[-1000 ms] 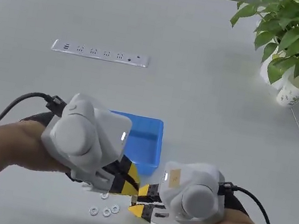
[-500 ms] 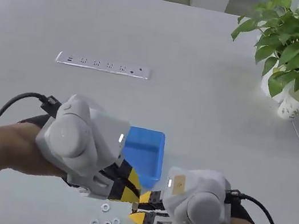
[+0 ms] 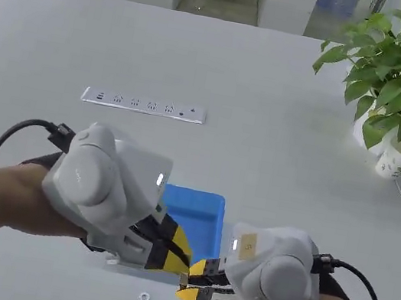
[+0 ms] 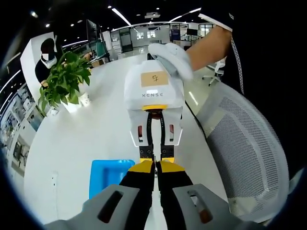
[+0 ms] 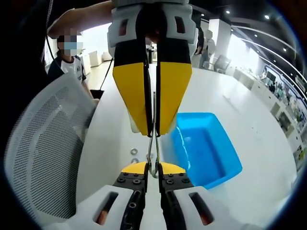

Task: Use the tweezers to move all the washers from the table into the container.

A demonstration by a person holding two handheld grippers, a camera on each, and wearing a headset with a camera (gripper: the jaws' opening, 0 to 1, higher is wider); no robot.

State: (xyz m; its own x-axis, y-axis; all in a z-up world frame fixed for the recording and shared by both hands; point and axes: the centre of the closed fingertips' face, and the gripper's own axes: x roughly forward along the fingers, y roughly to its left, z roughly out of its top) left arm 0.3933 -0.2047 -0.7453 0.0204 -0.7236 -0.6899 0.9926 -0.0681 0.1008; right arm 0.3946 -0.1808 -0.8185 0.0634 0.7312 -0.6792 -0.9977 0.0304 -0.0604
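Just in front of the blue container point(image 3: 191, 212), on the side where the person stands, the two tongs meet tip to tip above the worktop point(image 3: 281, 133). The left tongs point(image 3: 180, 254) are closed on the thin metal tweezers point(image 5: 154, 148). The right tongs point(image 3: 189, 279) look closed on the other end, so both hold the one tool. The tweezers run in a straight line from one pair of tongs to the other. In the right gripper view their long side lies roughly along the container's long wall, not across it. The washers point(image 3: 144, 295) are on the worktop, outside the container, a little way from its near wall and down below the tongs. They are small and close together, and I cannot count them for sure. The part of the container's floor that shows is bare. I think the job is near its start: the tool is being set right in the grip, and no washer is picked up yet. The next move needs the tweezers' points to aim down at the washers, which lie lower than both tongs and about as close to one as to the other. The tweezers are thin and could slip or twist if one pair lets go.
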